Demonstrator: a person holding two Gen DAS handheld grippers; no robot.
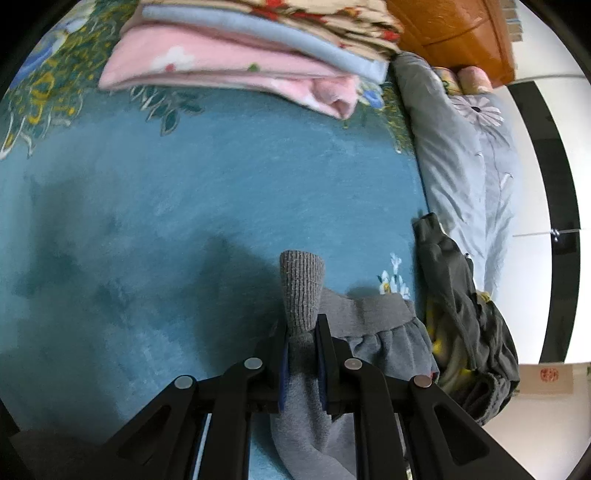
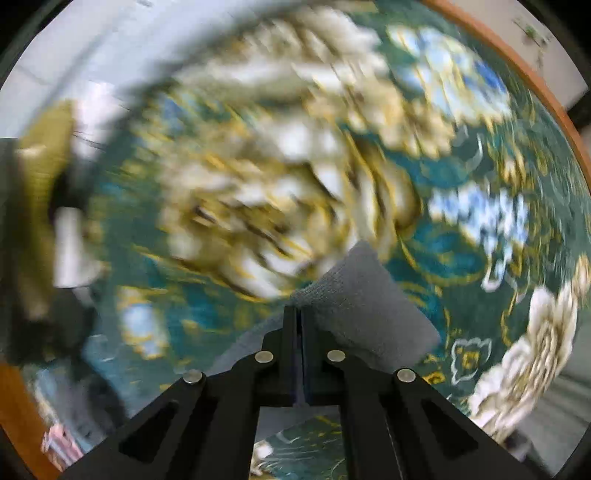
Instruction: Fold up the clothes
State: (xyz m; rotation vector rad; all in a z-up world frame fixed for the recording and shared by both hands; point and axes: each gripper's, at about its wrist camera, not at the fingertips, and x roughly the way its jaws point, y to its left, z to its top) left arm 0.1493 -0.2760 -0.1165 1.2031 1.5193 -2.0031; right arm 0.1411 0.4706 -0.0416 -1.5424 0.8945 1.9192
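Grey sweater [image 1: 373, 325] hangs over the teal bed cover [image 1: 184, 184]: left gripper [image 1: 303, 328] clamps one ribbed cuff, right gripper [image 2: 298, 321] pinches the other. Mid-lift, I reckon; next, spread & lay flat w/ sleeves even.

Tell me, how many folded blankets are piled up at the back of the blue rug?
3. A pink blanket lies at the bottom, a light blue blanket sits on it, and a flowery cream blanket tops the pile. More may be hidden beyond the picture's edge.
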